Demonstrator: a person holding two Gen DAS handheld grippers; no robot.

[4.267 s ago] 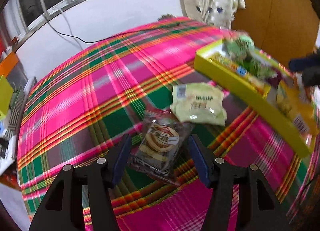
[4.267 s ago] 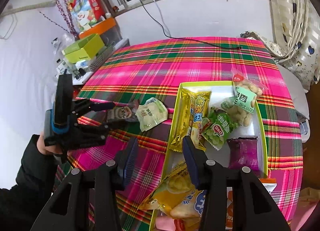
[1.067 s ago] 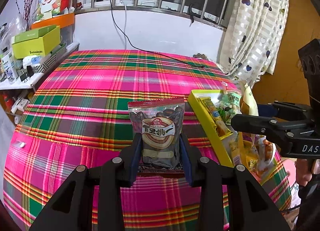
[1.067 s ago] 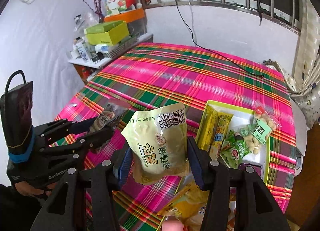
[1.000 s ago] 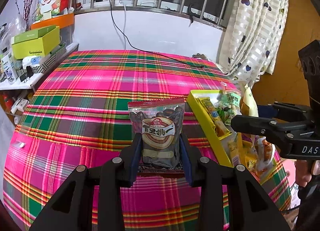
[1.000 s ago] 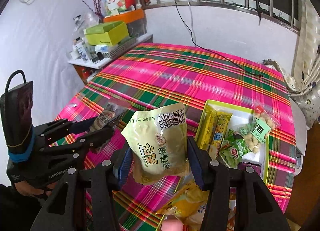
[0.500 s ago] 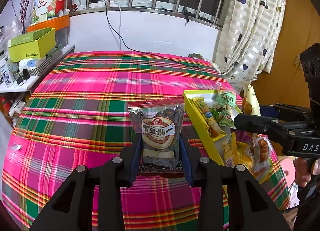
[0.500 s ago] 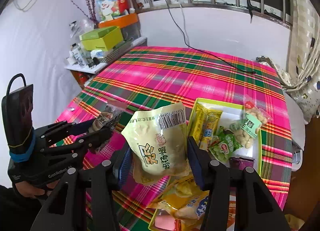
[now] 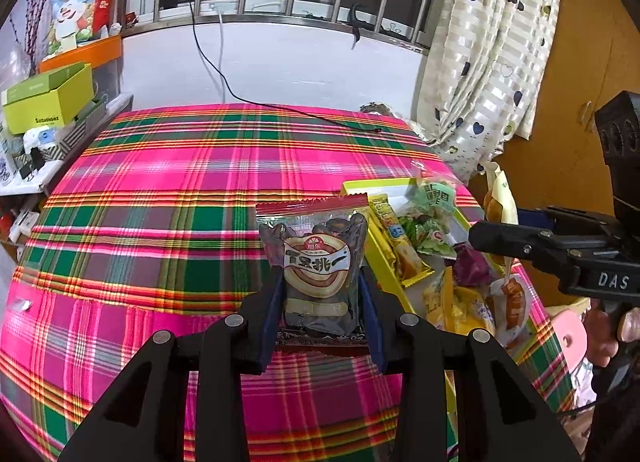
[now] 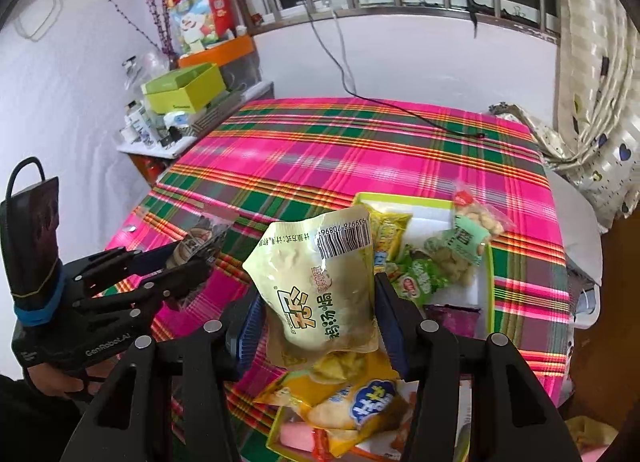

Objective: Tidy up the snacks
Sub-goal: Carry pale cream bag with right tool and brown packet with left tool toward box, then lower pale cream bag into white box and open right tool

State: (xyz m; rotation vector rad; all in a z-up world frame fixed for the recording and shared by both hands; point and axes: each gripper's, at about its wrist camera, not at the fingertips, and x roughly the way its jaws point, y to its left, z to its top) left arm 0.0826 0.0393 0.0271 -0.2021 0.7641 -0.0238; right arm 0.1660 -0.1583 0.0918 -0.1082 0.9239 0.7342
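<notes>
Left wrist view: left gripper (image 9: 320, 298) has its jaws drawn in on a dark packet (image 9: 316, 262), pinching it at both side edges and holding it upright above the plaid cloth (image 9: 160, 198). Packet is glossy film with a red top seal and a round cream label; its bottom edge is hidden behind the jaw arms.

Right wrist view: right gripper (image 10: 318, 326) has its jaws closed against a pale green pouch (image 10: 324, 286), puffy and crinkled, barcode at the top, held above the near end of the yellow tray (image 10: 489, 282). The tray is a shallow box with a white floor, packed with foil and film snack bags; its near end is cut off by the gripper. The purple pack (image 10: 456, 320) is partly covered, label unreadable.
</notes>
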